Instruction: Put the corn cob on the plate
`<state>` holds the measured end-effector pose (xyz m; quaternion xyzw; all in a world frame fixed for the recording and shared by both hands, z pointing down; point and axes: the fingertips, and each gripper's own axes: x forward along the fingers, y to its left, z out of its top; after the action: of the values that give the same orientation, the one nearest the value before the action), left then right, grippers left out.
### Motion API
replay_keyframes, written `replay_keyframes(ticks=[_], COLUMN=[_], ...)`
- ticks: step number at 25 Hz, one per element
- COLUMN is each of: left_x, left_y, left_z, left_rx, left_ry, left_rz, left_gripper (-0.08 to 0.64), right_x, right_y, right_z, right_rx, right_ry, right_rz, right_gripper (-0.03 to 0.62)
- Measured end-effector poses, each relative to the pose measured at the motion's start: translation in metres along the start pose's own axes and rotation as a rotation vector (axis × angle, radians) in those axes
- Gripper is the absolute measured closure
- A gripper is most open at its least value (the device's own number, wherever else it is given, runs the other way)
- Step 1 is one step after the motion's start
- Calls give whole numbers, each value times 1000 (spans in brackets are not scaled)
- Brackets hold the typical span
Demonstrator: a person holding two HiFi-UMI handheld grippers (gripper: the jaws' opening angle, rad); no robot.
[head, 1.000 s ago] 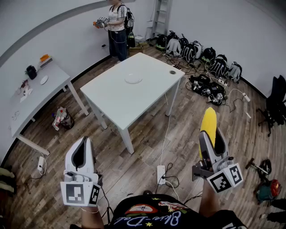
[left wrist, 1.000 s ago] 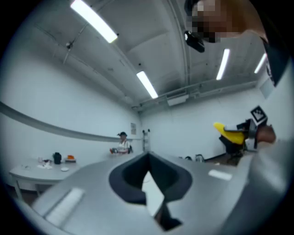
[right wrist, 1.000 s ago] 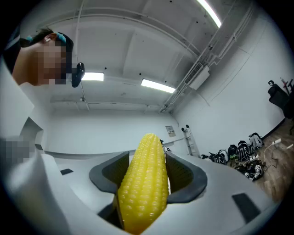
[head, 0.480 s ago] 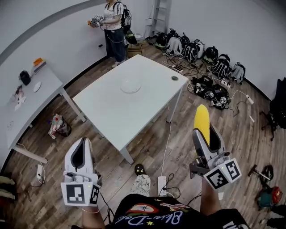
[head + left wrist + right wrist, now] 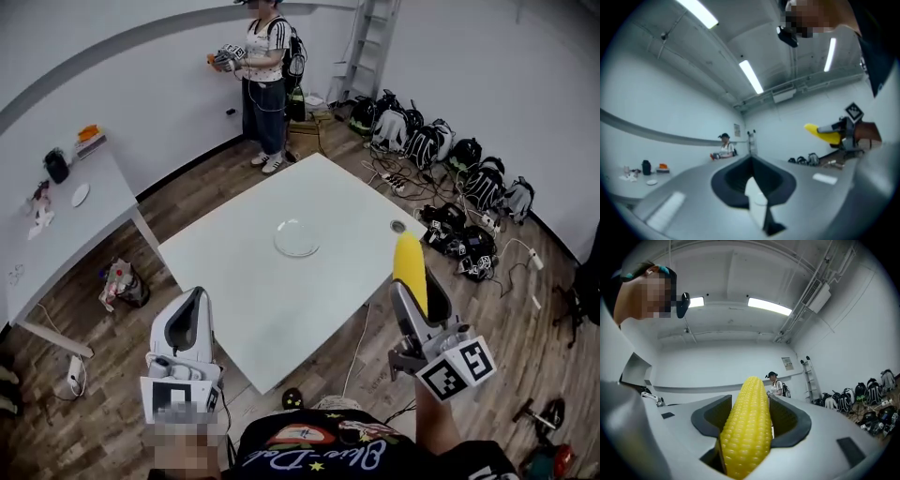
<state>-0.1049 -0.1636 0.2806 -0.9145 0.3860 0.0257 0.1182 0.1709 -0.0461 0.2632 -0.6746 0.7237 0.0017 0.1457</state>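
Head view: one corn cob (image 5: 410, 264) gripped in right tool (image 5: 416, 289), one plate (image 5: 296, 238), left tool (image 5: 195, 298) (empty) closed.

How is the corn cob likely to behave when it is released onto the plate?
The corn cob juts straight from the right tool without sagging, so it is probably stiff. Its round, tapered shape suggests it may roll, and the plate looks shallow. Its bumpy kernels probably give decent grip.
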Motion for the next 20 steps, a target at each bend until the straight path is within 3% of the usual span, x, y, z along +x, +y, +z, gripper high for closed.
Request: replay_keyframes(ticks=[2, 5, 11, 20], left_x=[14, 31, 58, 80], left_y=[1, 6, 4, 31], left_z=[-8, -16, -34, -44], left_rx=[14, -46, -107, -101], left_ry=[16, 17, 69, 151], left_rz=[-17, -22, -13, 248], left_gripper=[561, 561, 561, 561], right_x=[26, 65, 153, 277], right_y=[-7, -20, -56, -103], right_z=[-18, -51, -128, -253], right_rx=[35, 47, -62, -187], right_ry=[29, 126, 341, 663], right_rz=[11, 34, 139, 301], right_gripper=[330, 330, 330, 330])
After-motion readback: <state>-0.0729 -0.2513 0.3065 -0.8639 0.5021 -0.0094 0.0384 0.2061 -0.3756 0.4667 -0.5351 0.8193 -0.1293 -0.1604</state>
